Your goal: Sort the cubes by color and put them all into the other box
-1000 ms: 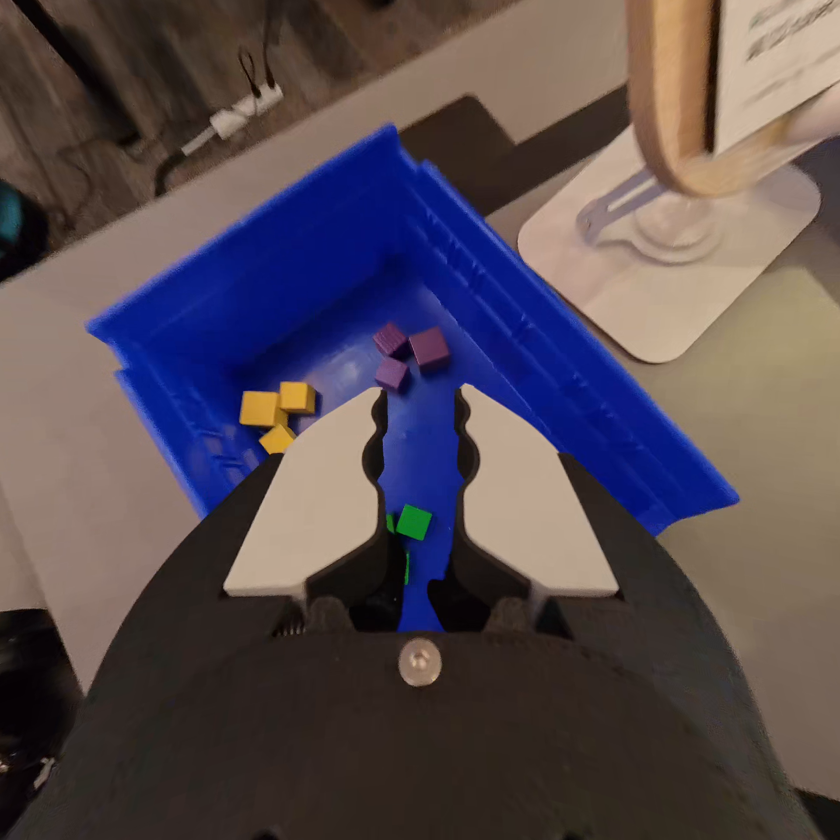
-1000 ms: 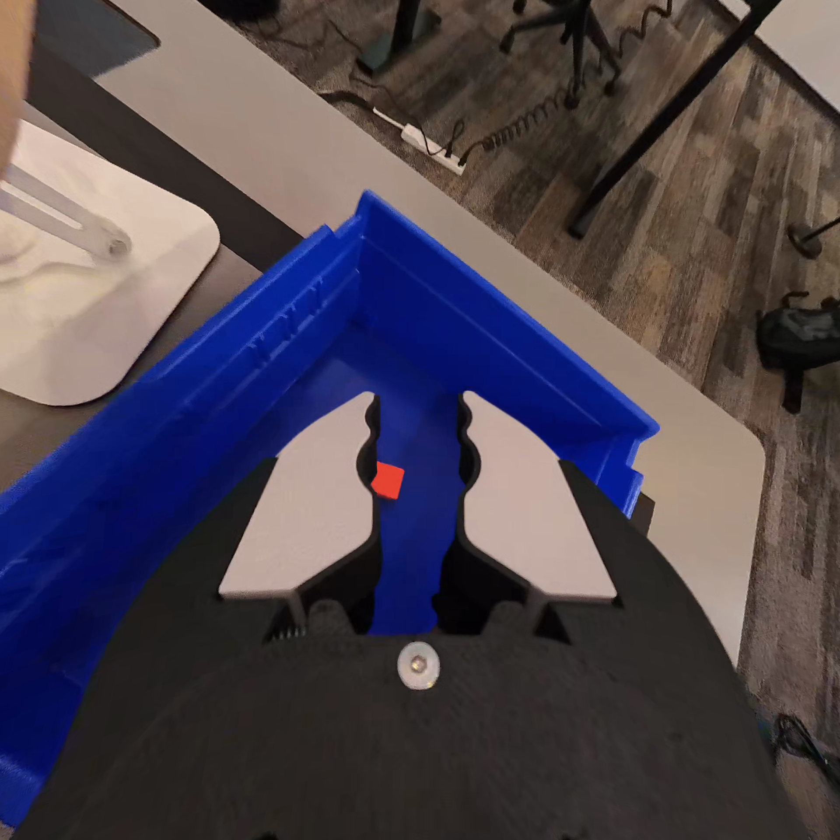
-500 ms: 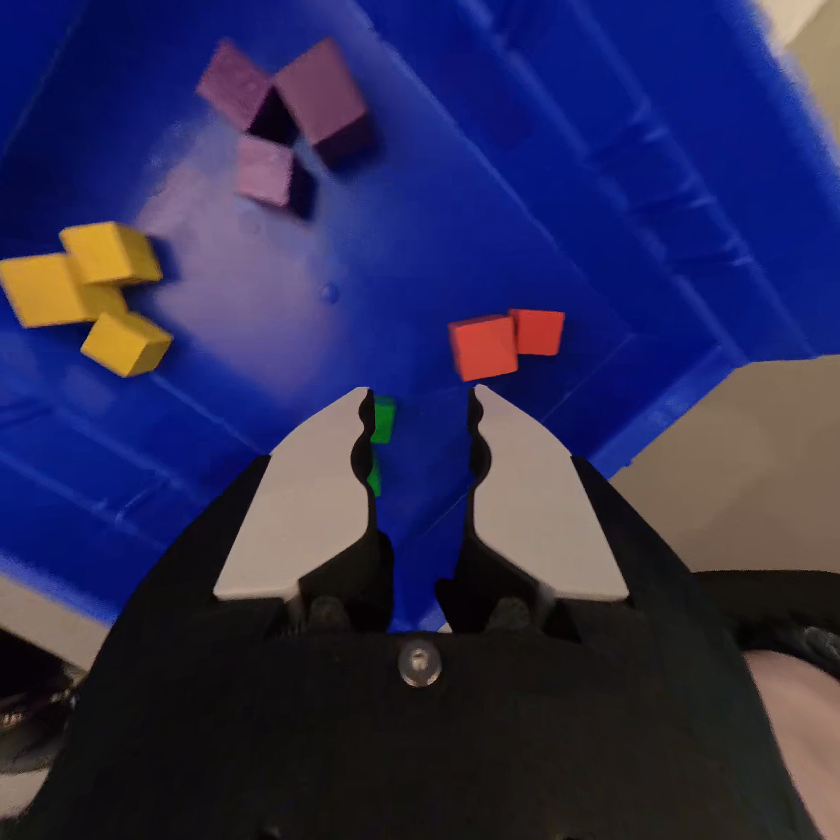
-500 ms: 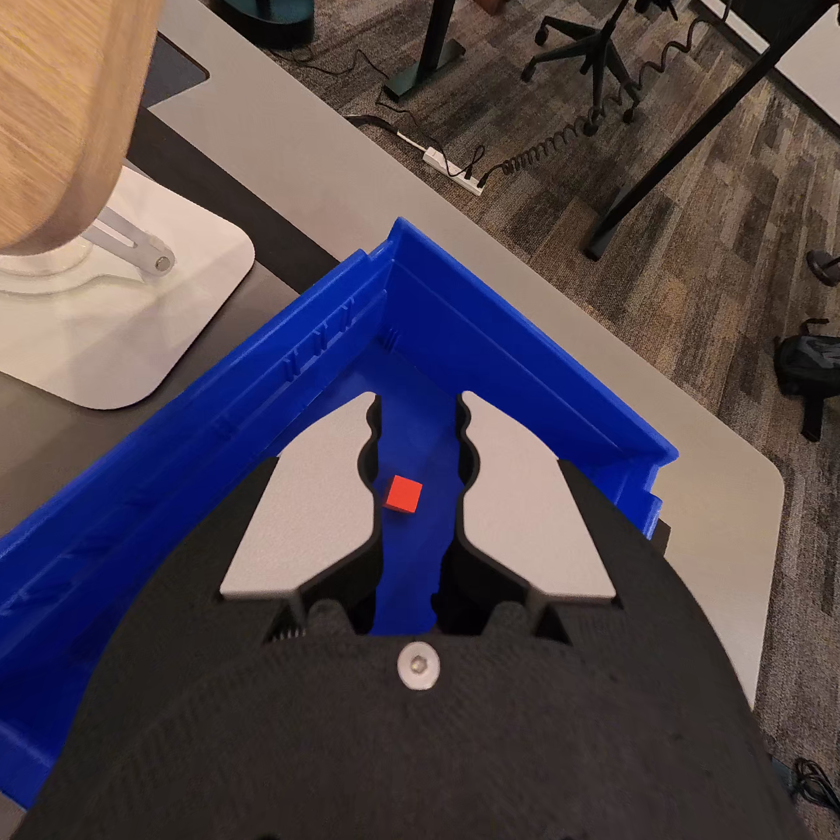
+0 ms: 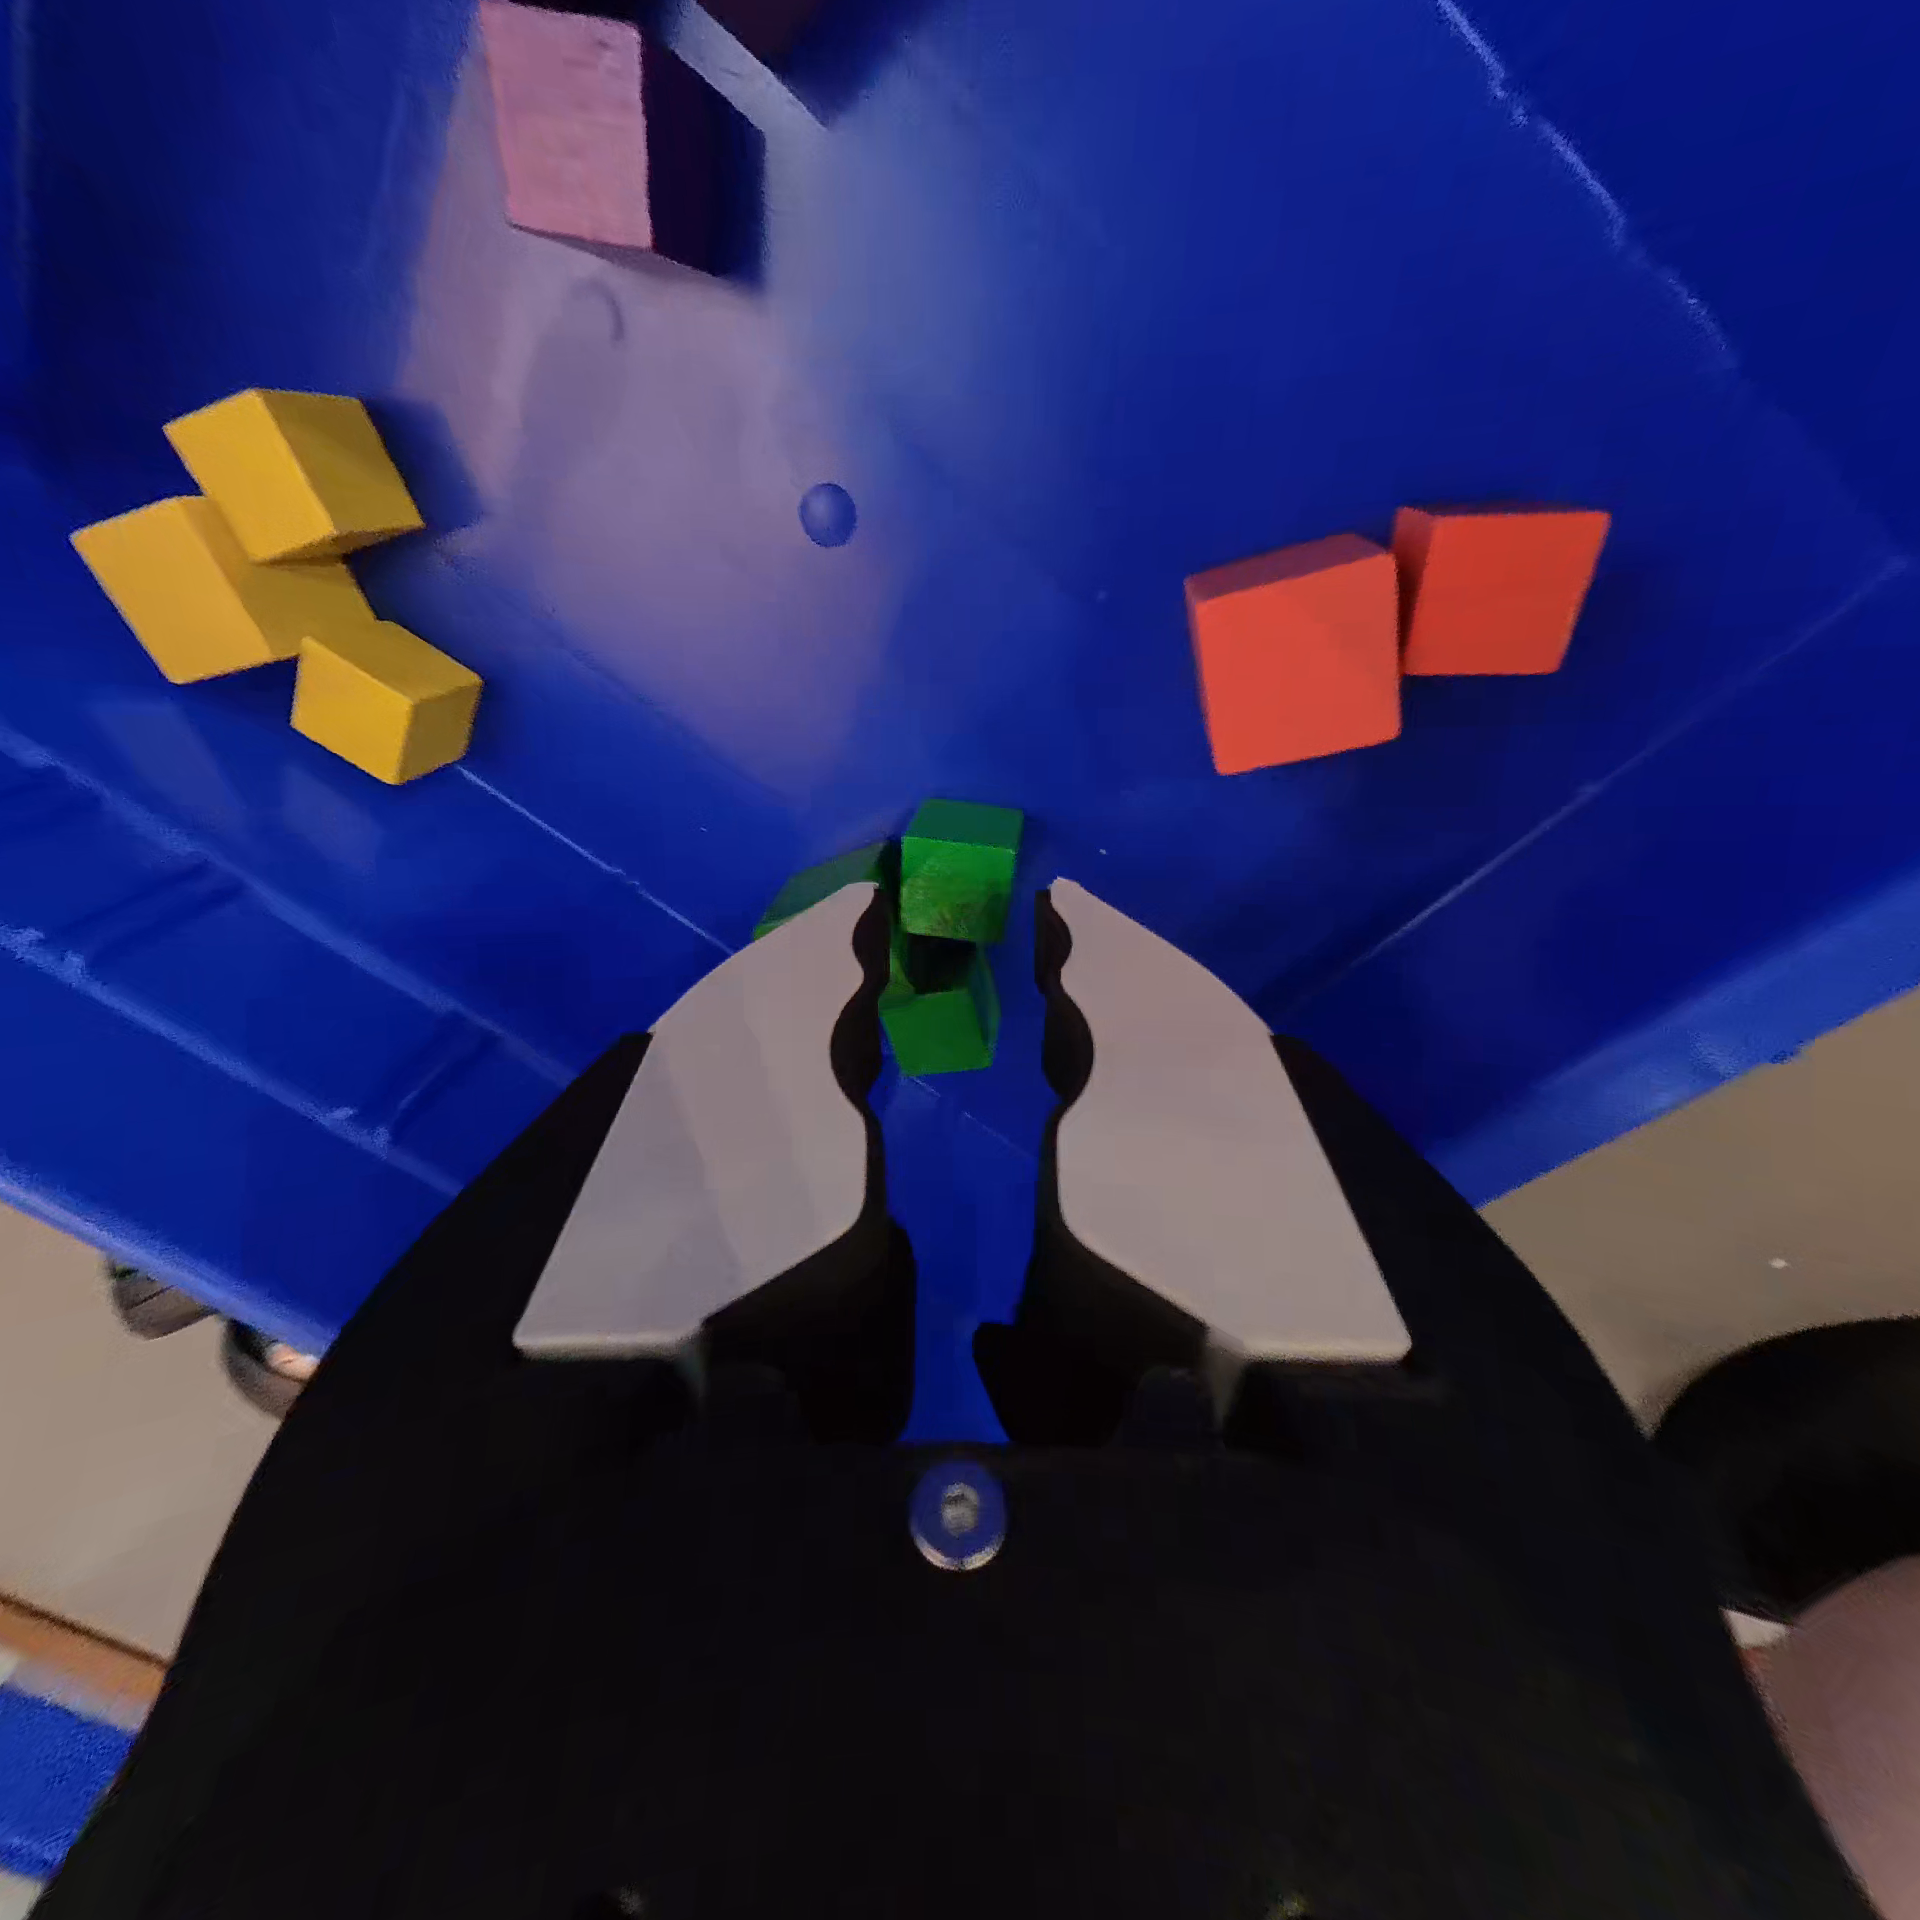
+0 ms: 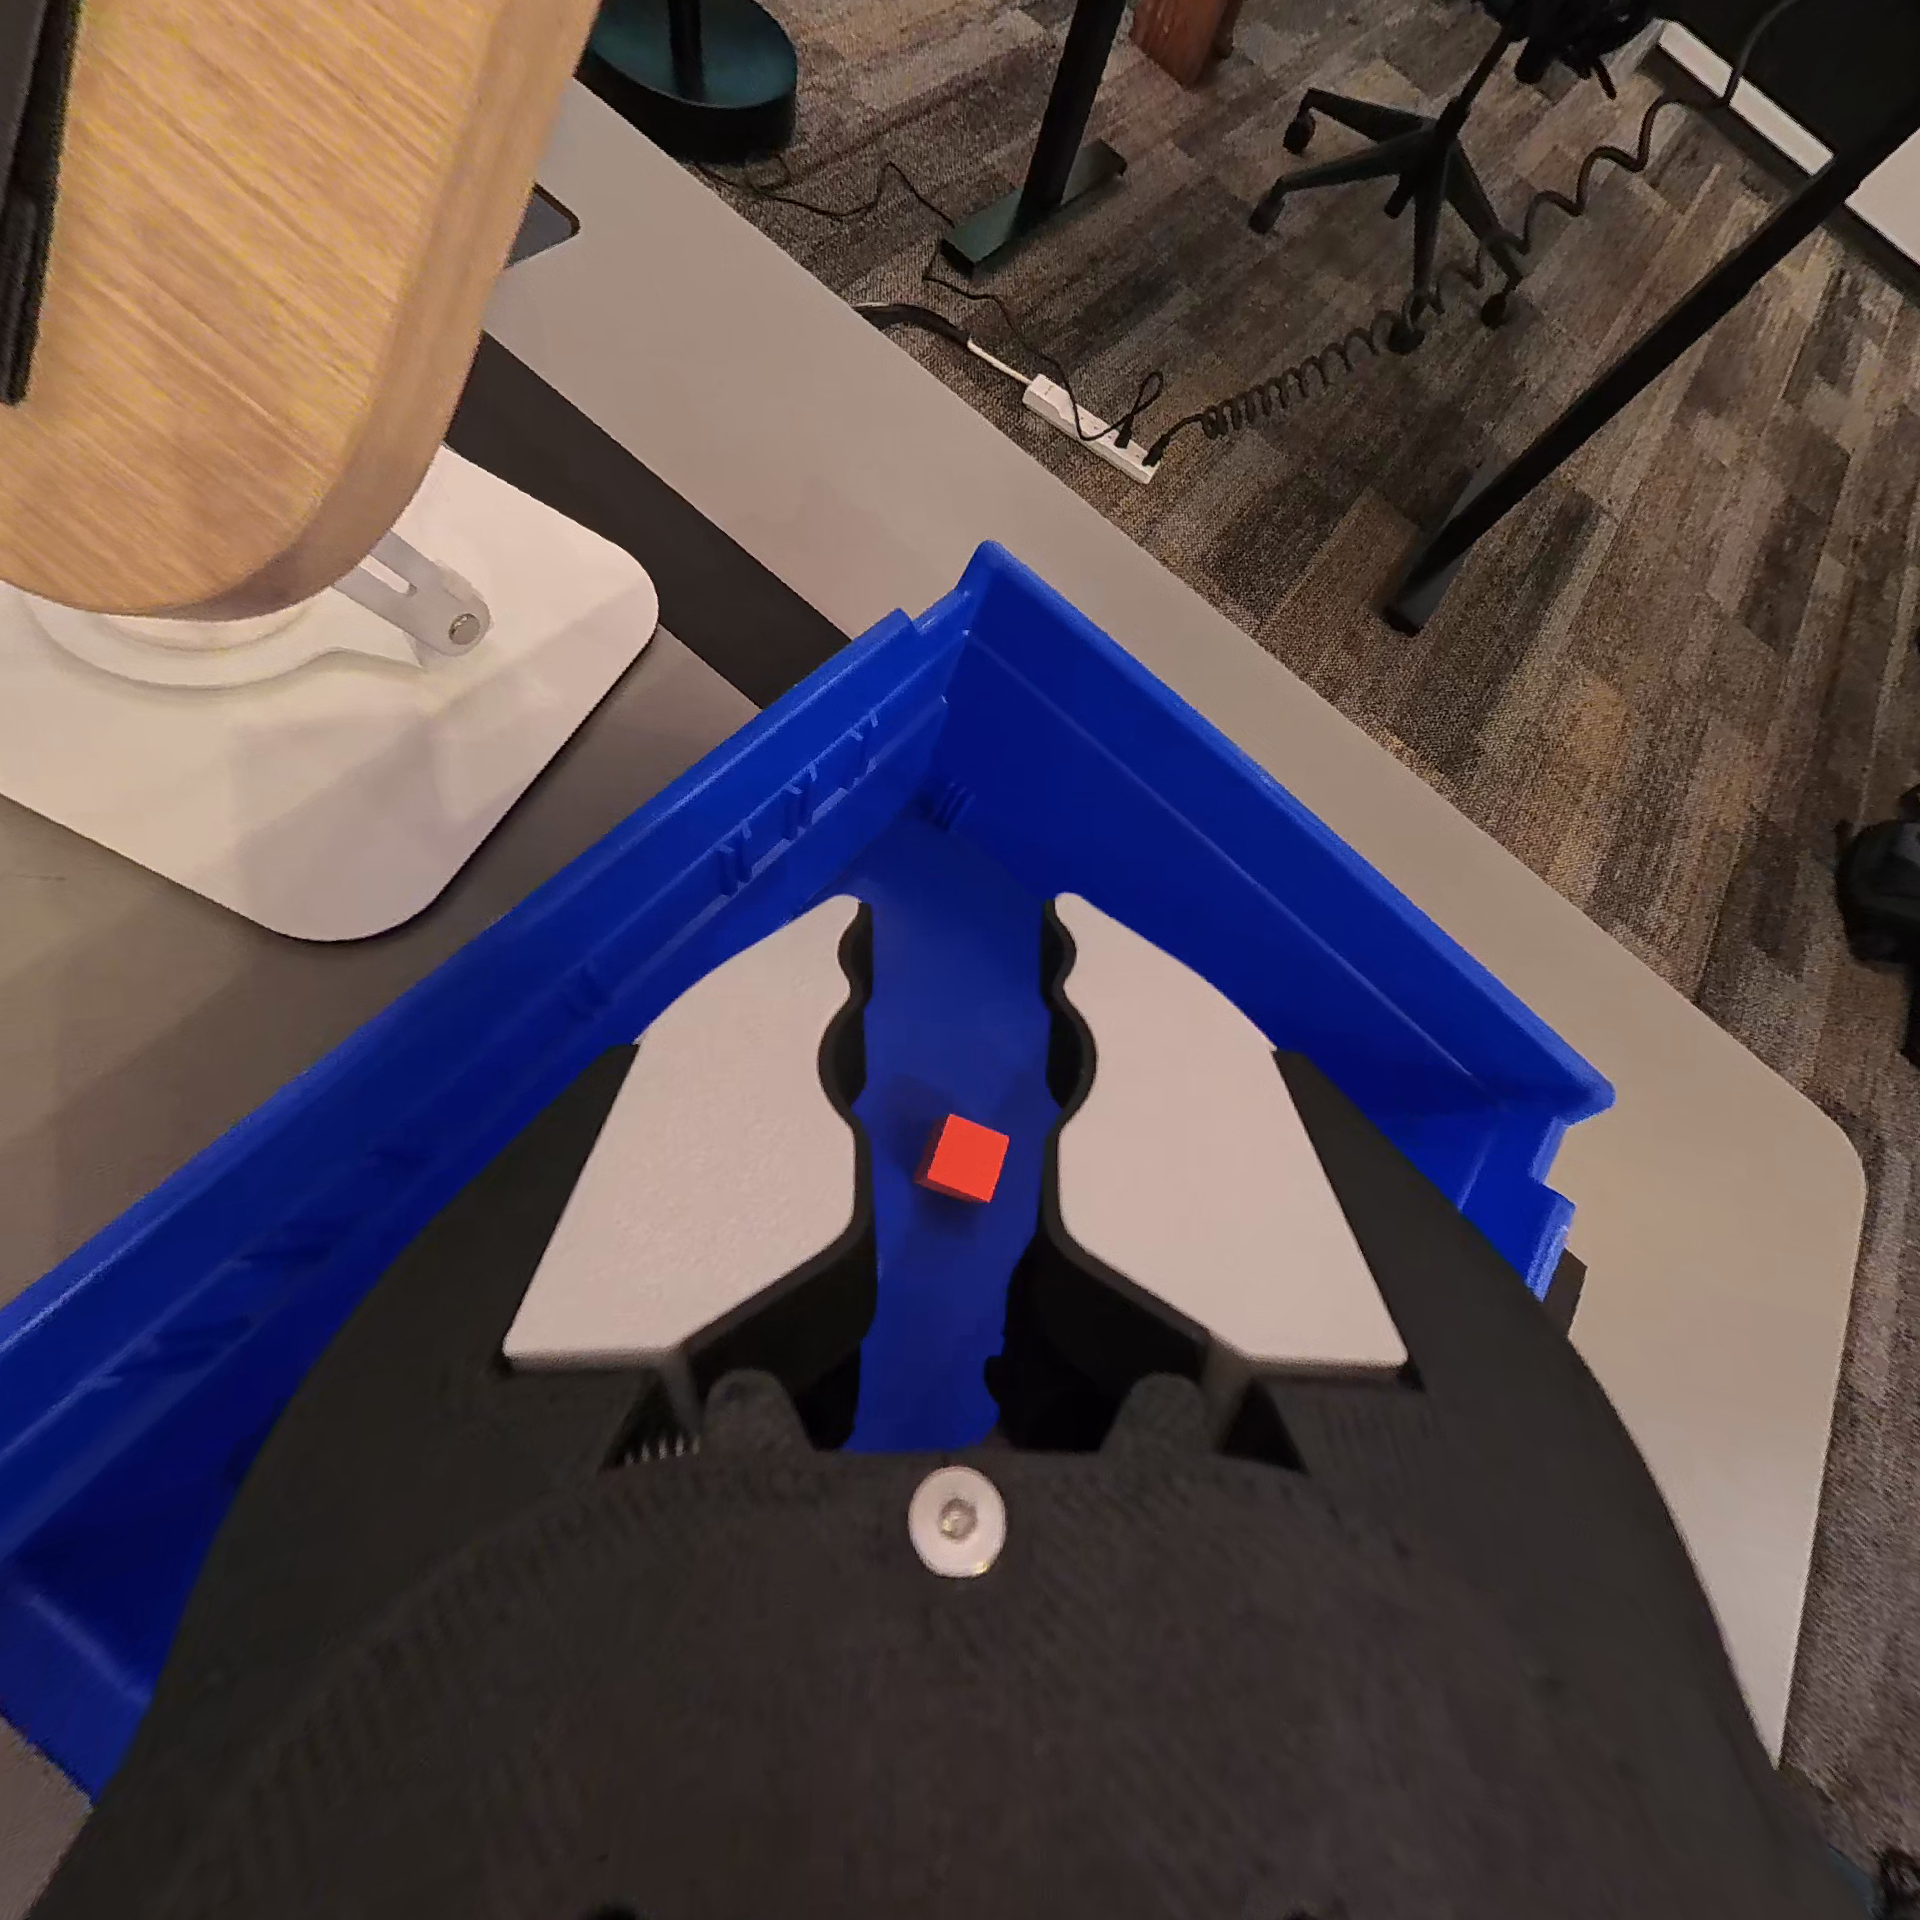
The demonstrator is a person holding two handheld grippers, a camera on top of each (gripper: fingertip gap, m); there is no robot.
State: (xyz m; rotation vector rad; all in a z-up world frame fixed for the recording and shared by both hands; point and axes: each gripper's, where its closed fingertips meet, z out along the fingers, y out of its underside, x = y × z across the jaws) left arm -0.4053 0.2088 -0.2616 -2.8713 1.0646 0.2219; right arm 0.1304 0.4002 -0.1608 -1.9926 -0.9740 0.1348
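Note:
In the left wrist view my left gripper (image 5: 956, 894) is low inside a blue box (image 5: 1766, 208), at a corner where three green cubes lie. One green cube (image 5: 956, 873) sits at the fingertips, another (image 5: 940, 1023) lies between the fingers, and a third (image 5: 821, 883) is partly hidden by the left finger. Blue floor shows between the cubes and the right finger (image 5: 1143, 1039), so the gripper is open. Three yellow cubes (image 5: 281, 582), two red cubes (image 5: 1294, 649) and a purple cube (image 5: 582, 125) lie grouped on the floor. My right gripper (image 6: 956, 904) is open and empty above a second blue box (image 6: 1247, 831), where one red cube (image 6: 961, 1158) lies.
A white stand base (image 6: 312, 769) with a wooden panel (image 6: 239, 260) stands left of the second box on the grey table (image 6: 779, 416). The table edge runs behind that box, with floor, cables and a chair beyond. A person's hand (image 5: 1849, 1714) shows at the lower right.
My left gripper has gone down into the box to the green cubes; its jaws widened and then narrowed around them. My right gripper has drawn back a little above its box.

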